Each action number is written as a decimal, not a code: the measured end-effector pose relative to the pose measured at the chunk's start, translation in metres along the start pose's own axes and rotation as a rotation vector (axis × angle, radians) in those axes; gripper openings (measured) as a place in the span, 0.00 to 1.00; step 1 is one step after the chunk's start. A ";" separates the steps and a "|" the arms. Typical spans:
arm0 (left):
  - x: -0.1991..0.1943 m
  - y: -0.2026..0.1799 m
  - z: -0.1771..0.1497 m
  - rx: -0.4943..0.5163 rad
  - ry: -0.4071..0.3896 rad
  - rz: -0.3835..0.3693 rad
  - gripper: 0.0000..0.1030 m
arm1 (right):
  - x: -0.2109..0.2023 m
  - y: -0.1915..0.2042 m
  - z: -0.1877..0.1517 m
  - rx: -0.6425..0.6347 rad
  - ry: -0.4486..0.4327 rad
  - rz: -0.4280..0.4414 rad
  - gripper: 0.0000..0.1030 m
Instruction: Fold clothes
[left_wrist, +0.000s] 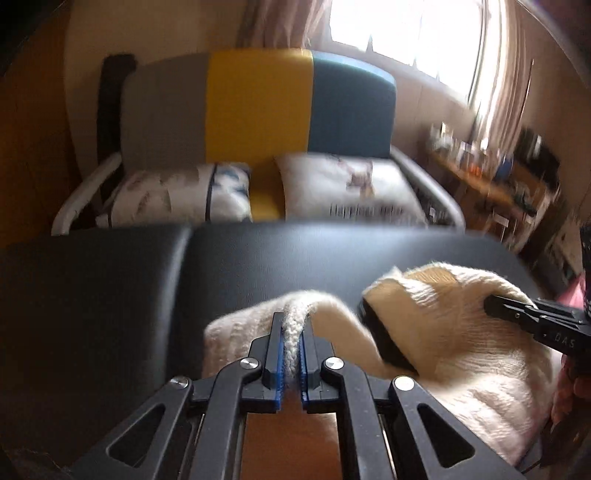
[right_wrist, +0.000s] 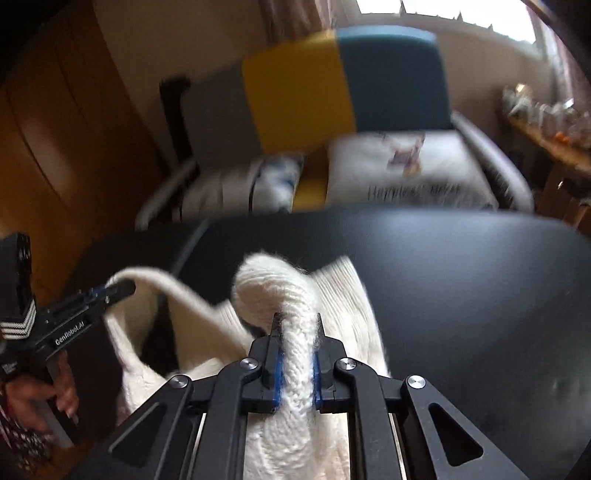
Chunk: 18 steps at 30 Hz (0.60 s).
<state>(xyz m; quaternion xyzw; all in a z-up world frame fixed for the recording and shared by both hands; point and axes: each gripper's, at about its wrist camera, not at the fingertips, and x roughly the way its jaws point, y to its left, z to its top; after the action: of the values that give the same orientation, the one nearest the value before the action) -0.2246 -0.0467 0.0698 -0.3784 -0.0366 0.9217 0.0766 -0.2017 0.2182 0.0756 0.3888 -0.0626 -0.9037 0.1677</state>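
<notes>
A cream knitted sweater (left_wrist: 461, 354) hangs bunched over the near edge of a black padded table (left_wrist: 258, 266). My left gripper (left_wrist: 293, 325) is shut on a thick knitted edge of it, the fabric pinched between the blue pads. In the left wrist view the right gripper (left_wrist: 495, 308) reaches in from the right, gripping another part of the same garment. In the right wrist view my right gripper (right_wrist: 297, 325) is shut on a rolled fold of the sweater (right_wrist: 332, 295), and the left gripper (right_wrist: 122, 288) holds a stretched strip of it at far left.
Behind the table (right_wrist: 461, 280) stands a grey, yellow and blue chair (left_wrist: 258, 107) with two printed cushions (left_wrist: 343, 184). A cluttered wooden shelf (left_wrist: 491, 173) is at the right under a bright window. A person's hand (right_wrist: 55, 395) holds the left gripper's handle. Wooden cupboards (right_wrist: 55, 147) stand left.
</notes>
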 end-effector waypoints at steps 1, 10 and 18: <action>-0.008 -0.001 0.011 0.001 -0.034 -0.004 0.05 | -0.010 0.001 0.006 -0.001 -0.037 -0.008 0.11; -0.057 -0.002 0.075 -0.036 -0.227 -0.029 0.05 | -0.078 0.008 0.028 0.020 -0.290 -0.030 0.11; 0.001 0.021 -0.030 -0.124 -0.007 0.021 0.05 | -0.025 -0.006 -0.077 0.110 -0.055 0.003 0.11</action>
<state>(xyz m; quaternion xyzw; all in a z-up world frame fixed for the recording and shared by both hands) -0.2068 -0.0674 0.0448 -0.3796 -0.0900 0.9198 0.0432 -0.1312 0.2338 0.0380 0.3725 -0.1172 -0.9090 0.1459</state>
